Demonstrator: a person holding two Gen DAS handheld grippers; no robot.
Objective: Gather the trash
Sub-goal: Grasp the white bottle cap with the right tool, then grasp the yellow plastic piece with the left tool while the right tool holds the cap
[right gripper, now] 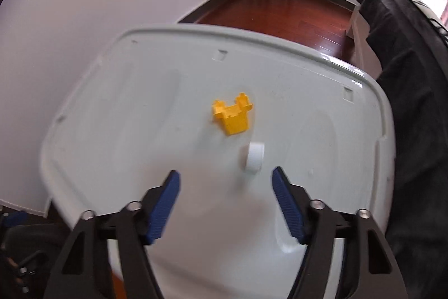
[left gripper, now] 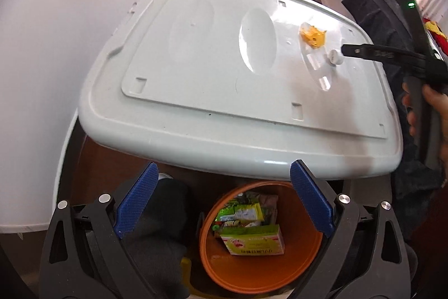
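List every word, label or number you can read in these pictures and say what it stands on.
None can be read.
Green box in the orange bin: printed line along its lower edge, too small and blurred.
Snack wrappers above it: print too small.
Yellow piece, white cap, grey lid: no text.

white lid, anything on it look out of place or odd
Two loose bits lie on the white lid: a yellow plastic piece and a white cap tipped on its side. Nothing looks spilled or broken.

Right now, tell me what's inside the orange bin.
The orange bin holds a green box and green snack wrappers. Anything beneath them, and the bin's far edge under the white lid, is hidden.
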